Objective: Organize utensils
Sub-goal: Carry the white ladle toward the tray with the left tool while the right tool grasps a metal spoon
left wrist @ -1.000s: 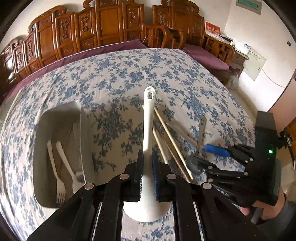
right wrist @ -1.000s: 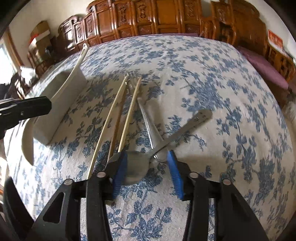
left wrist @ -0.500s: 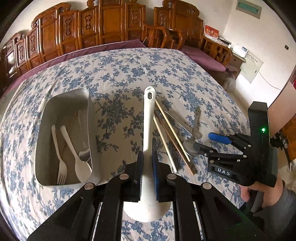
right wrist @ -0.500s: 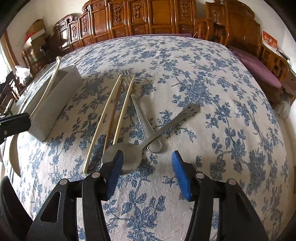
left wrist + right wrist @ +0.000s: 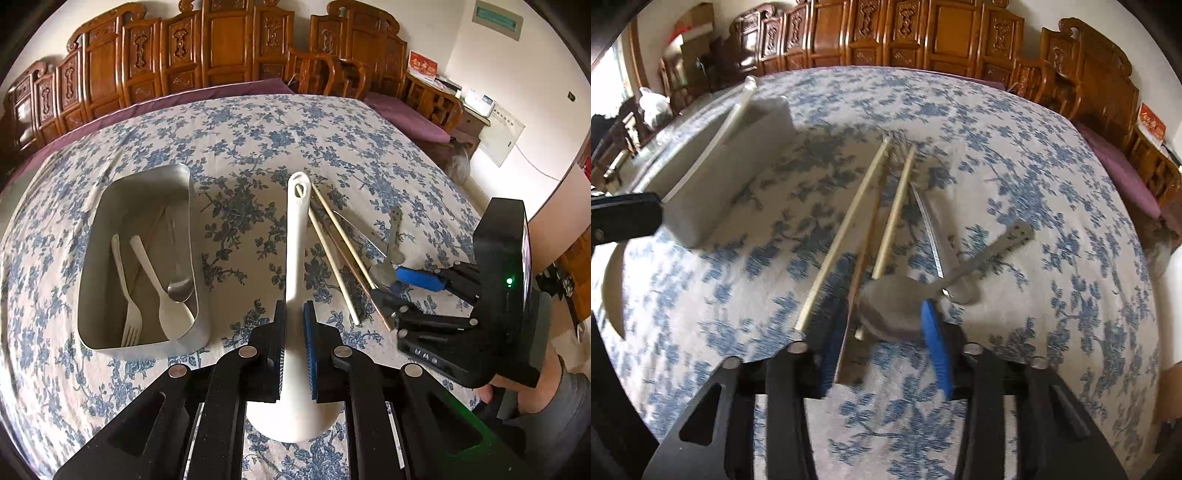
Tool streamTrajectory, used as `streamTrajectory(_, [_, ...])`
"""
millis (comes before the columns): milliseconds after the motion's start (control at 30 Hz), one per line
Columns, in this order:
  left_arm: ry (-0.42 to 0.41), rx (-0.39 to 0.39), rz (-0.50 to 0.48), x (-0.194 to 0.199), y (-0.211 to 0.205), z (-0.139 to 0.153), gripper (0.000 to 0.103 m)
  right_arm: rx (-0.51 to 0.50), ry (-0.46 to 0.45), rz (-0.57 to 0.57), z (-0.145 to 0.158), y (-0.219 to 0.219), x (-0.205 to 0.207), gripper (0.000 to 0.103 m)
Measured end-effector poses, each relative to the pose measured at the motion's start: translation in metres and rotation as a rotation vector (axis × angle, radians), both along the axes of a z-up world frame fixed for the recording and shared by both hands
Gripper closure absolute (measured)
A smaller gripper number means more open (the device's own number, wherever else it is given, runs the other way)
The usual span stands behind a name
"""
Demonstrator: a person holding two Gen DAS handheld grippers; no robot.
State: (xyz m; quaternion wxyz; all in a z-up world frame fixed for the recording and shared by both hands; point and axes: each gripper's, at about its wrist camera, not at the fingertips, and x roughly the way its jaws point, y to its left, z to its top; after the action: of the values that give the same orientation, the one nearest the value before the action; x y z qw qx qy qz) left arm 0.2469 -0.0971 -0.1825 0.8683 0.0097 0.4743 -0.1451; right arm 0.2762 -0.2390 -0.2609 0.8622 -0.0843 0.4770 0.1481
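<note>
Metal tray (image 5: 192,236) near the table's left edge holds a fork (image 5: 127,295) & 2 spoons. L gripper (image 5: 293,332) is clamped on a white ladle (image 5: 297,258); R gripper (image 5: 882,332) is closing around the steel spoon (image 5: 897,306) beside the chopsticks (image 5: 849,221), mid-table.

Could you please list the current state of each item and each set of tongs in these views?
Left tongs: shut on the white rice paddle.
White rice paddle: held, handle pointing away.
Right tongs: jaws just closing around the metal spoon bowl; contact unclear.
Metal spoon: on the cloth, handle across a knife.
Chopsticks: loose on the cloth.
Metal tray: open, holding a white fork, white spoon and metal spoon.
</note>
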Motion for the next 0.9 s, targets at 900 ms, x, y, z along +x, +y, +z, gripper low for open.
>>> streamTrajectory(900, [-0.042,0.017,0.078,0.013,0.059,0.031,0.095,-0.104,-0.141,0.175,0.049,0.005,-0.03,0.102])
